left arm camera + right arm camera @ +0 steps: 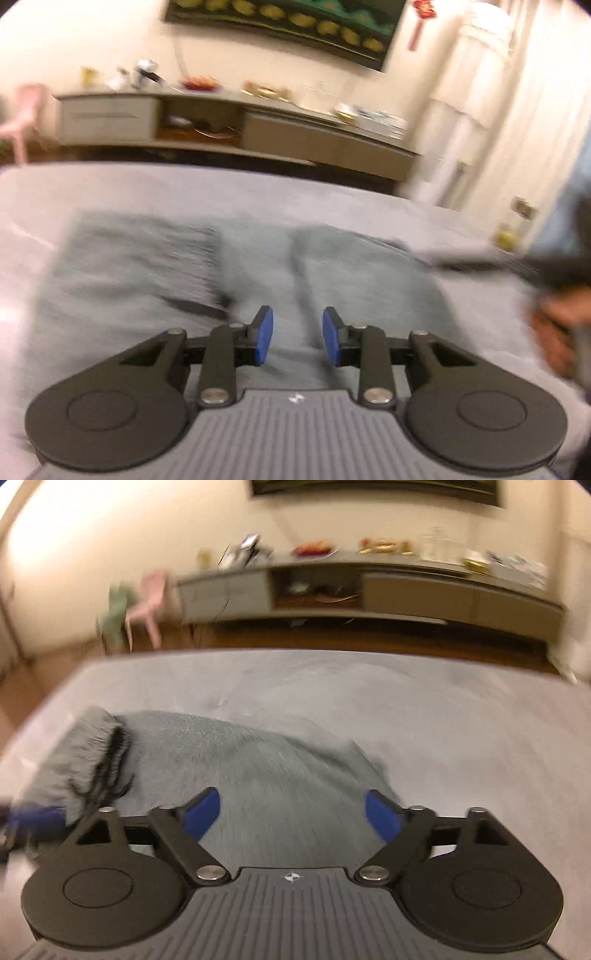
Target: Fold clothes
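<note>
A grey garment [207, 266] lies spread on the grey bed [110, 188]; both views are motion-blurred. My left gripper [297, 334] hovers over the garment's near middle, its blue pads [264, 336] apart with nothing between them. My right gripper [293, 814] is wide open and empty above the garment [236, 760], which has a bunched, dark-edged fold [107, 753] at its left. The right tool and the person's hand [554, 325] show blurred at the left wrist view's right edge. A blurred blue part of the left tool [33, 819] shows at the right wrist view's left edge.
Beyond the bed's far edge stands a long low cabinet [236, 125] with cluttered items on top, against a cream wall. A pink chair [147, 602] stands on the wooden floor at the left. Pale curtains [517, 110] hang at the right.
</note>
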Available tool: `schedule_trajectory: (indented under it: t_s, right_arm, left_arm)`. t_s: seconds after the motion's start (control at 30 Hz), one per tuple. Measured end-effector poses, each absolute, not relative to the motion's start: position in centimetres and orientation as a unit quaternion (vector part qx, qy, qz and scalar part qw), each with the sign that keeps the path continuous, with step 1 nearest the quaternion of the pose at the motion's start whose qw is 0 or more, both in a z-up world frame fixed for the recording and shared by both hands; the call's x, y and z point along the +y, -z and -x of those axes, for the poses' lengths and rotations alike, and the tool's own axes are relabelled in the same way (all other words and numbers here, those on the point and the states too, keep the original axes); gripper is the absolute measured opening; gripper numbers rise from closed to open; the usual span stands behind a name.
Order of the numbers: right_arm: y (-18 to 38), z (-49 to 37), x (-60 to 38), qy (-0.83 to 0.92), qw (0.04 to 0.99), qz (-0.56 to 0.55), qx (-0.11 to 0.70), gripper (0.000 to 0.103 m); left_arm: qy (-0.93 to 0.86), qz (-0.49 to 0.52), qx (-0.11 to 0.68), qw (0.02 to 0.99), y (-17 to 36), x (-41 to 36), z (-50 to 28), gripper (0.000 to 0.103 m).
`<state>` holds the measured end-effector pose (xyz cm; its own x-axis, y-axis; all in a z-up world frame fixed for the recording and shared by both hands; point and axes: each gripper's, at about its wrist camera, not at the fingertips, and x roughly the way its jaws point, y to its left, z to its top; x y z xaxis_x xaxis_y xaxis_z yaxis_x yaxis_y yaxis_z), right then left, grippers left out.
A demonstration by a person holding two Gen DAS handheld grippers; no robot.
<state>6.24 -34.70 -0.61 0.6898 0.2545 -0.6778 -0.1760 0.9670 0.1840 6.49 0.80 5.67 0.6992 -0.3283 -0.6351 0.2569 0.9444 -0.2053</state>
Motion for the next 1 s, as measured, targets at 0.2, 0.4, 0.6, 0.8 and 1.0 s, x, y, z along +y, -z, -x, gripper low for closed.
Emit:
schedule_trajectory:
  t_s: [0.2, 0.4, 0.6, 0.8, 1.0]
  right_arm:
    - [4.0, 0.3, -39.0, -0.090, 0.908, -0.110, 0.395, 0.088]
    - [5.1, 0.8, -38.8, -0.108, 0.905, -0.133, 0.390, 0.085]
    - [4.9, 1.2, -35.5, -0.134, 0.914, -0.051, 0.379, 0.018]
    - [3.3, 3.2, -32.6, -0.155, 0.937, 0.044, 0.311, 0.014]
    - [3.0, 2.9, -32.6, -0.172, 0.938, 0.038, 0.298, 0.014]
  left_arm:
    - [0.109, 0.027, 0.383, 0.917, -2.7, 0.8, -6.6, 0.030]
    - [0.119, 0.044, 0.373, 0.919, -4.2, -1.2, -5.3, 0.041]
    - [0.182, 0.008, 0.347, 0.920, -7.9, -7.9, -7.1, 0.056]
    - [0.291, -0.120, 0.386, 0.867, -8.2, -21.5, -11.5, 0.068]
    - [0.274, -0.256, 0.439, 0.817, -2.3, -28.6, -14.0, 0.011]
